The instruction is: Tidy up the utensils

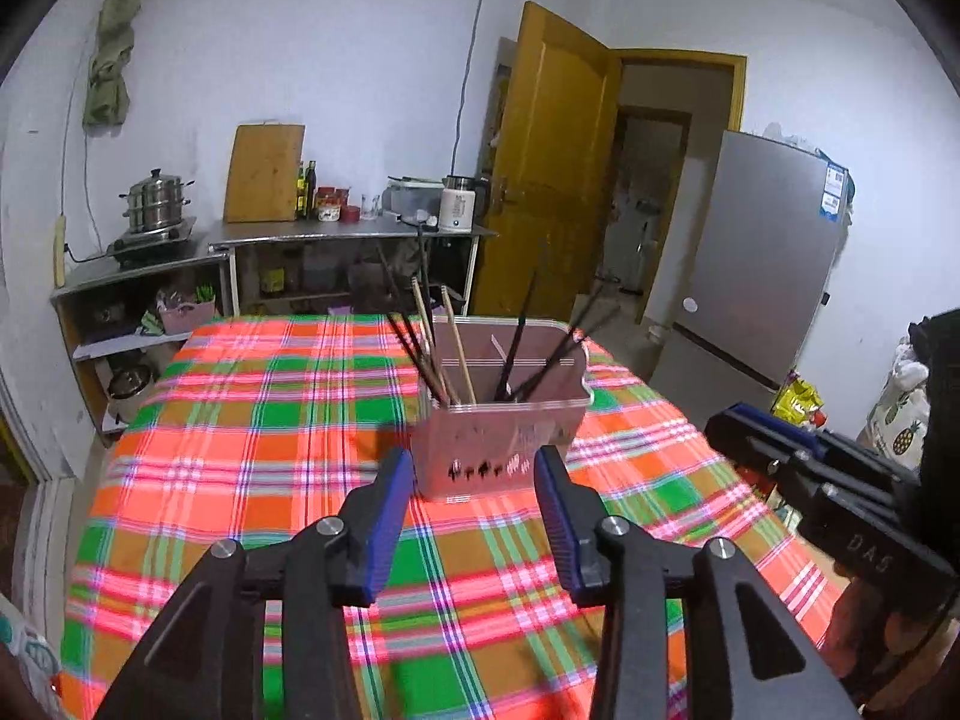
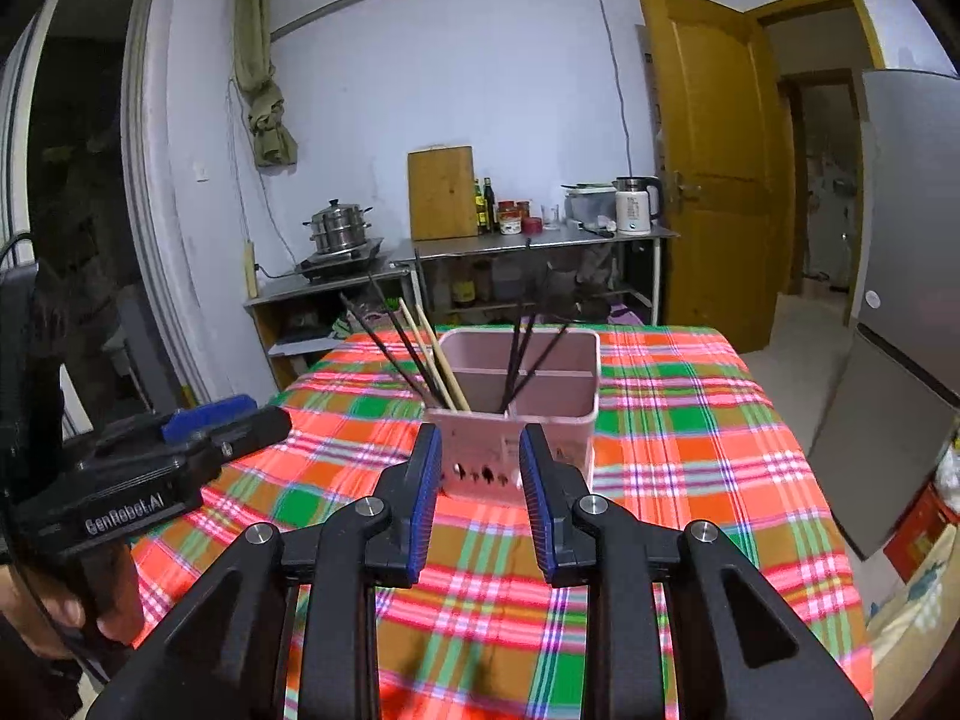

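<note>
Matt pink plastic holder (image 2: 543, 414), pale wooden chopsticks (image 2: 435, 360), woven plaid tablecloth (image 2: 690, 450).

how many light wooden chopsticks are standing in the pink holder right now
2. Both light wooden chopsticks stand in the left compartment of the pink holder, leaning left among dark ones. More could be hidden behind those.
</note>
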